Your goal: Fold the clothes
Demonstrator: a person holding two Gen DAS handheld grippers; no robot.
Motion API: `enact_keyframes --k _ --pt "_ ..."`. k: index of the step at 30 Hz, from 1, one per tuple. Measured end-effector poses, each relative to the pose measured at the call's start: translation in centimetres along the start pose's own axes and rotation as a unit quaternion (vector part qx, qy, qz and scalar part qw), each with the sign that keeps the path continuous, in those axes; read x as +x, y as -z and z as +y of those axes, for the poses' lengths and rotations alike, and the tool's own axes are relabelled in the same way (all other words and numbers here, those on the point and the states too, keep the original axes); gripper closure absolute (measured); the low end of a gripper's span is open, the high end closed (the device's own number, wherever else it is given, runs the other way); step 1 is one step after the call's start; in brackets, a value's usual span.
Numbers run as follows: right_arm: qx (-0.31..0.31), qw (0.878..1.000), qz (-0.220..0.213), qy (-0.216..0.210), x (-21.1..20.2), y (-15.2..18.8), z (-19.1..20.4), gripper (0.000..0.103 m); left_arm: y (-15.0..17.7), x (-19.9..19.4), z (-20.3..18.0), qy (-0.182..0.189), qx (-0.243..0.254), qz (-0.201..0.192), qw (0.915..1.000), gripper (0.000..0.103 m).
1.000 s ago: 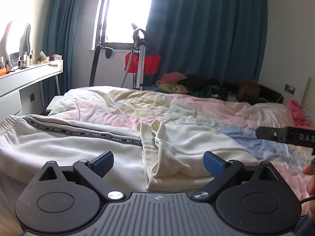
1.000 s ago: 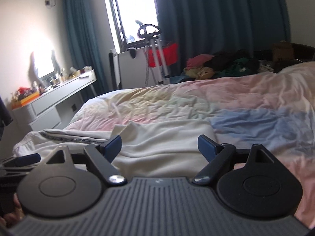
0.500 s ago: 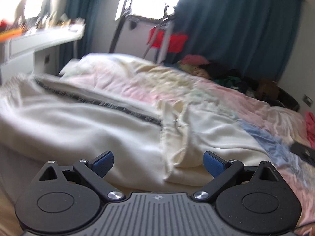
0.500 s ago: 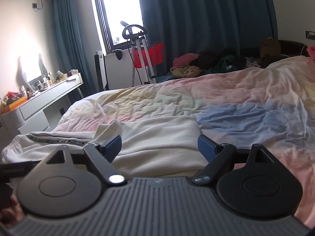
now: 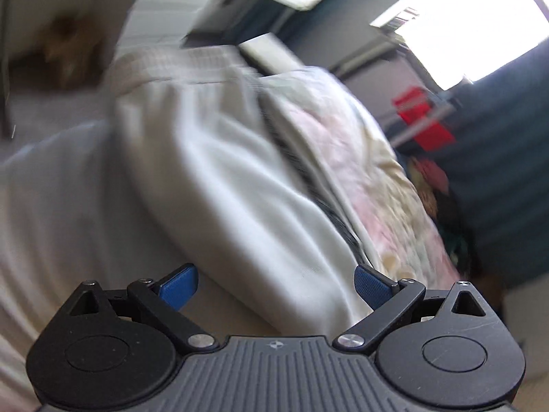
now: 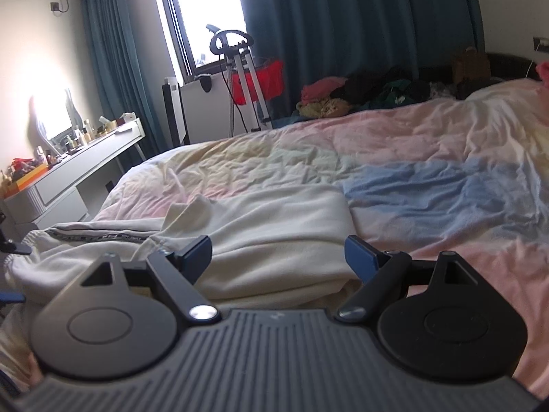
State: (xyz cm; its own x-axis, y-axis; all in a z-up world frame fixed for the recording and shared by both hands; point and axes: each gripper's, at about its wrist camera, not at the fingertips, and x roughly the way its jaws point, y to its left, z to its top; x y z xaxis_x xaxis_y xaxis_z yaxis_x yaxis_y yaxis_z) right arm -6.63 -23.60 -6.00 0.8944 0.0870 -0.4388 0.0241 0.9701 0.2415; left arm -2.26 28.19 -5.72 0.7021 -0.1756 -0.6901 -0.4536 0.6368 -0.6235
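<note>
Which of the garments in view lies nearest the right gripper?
The cream white trousers with the black lettered side stripe, spread just ahead of the open right gripper; the dark and pink clothes pile lies beyond the bed.

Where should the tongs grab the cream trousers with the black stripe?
Probably the gathered waistband end of the cream striped fabric trousers, coming from the left: that bunched edge lies exposed at the bed's edge, nearest the left tongs.

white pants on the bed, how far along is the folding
Early. Done: the white pants already lie doubled over on the quilt, one end folded back near the striped side seam. In hand: nothing; the left claw and right claw both hover open over the cloth. Left: grip an end and make the remaining folds.
</note>
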Motion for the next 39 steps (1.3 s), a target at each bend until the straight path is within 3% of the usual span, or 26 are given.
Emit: enact_keyframes --k 4,9,11,13,16,17,19,22,27,31,34,39 --pt "-0.009 1.0 0.012 0.002 1.0 0.5 0.3 0.017 -3.3 2.1 4.0 -0.003 -0.071 0.021 0.9972 0.005" --pt "-0.022 0.999 0.025 -0.001 2.5 0.9 0.8 0.017 -5.6 2.5 6.2 -0.004 -0.08 -0.046 0.9958 0.009" --pt "-0.027 0.999 0.021 -0.01 3.2 1.0 1.3 0.017 -6.4 2.4 7.1 -0.004 -0.085 -0.075 0.9936 0.015" --pt "-0.039 0.999 0.021 -0.011 4.4 0.9 1.9 0.017 -7.3 2.5 7.8 -0.018 -0.085 -0.099 0.9913 0.027" --pt "-0.068 0.997 0.024 -0.008 6.3 1.1 3.0 0.017 -8.3 2.5 8.5 -0.026 -0.085 -0.117 0.9891 0.037" --pt "-0.077 0.996 0.031 -0.01 7.1 1.3 3.4 0.017 -8.3 2.2 7.5 -0.028 -0.066 -0.128 0.9892 0.039" --pt "-0.096 0.994 0.052 -0.013 8.5 1.9 3.9 0.017 -8.3 1.4 5.4 -0.03 -0.029 -0.148 0.9881 0.054" --pt "-0.12 0.988 0.095 -0.01 10.6 3.2 4.6 0.016 -8.3 0.3 2.2 -0.033 0.026 -0.178 0.9831 0.066" --pt "-0.099 0.99 0.096 -0.017 10.1 2.7 4.2 0.017 -7.9 -2.3 -4.4 -0.022 0.103 -0.229 0.9677 0.073" --pt "-0.052 0.995 0.08 -0.012 8.5 1.4 2.7 0.017 -5.7 -5.0 -12.3 0.007 0.164 -0.268 0.9493 0.074" --pt "-0.021 0.998 0.064 0.002 7.3 0.4 1.1 0.017 -2.2 -6.2 -18.7 0.03 0.211 -0.293 0.9321 0.075" --pt "0.036 0.998 0.043 0.023 5.7 -1.1 -2.2 0.017 4.5 -5.1 -28.6 0.068 0.266 -0.317 0.9079 0.077"
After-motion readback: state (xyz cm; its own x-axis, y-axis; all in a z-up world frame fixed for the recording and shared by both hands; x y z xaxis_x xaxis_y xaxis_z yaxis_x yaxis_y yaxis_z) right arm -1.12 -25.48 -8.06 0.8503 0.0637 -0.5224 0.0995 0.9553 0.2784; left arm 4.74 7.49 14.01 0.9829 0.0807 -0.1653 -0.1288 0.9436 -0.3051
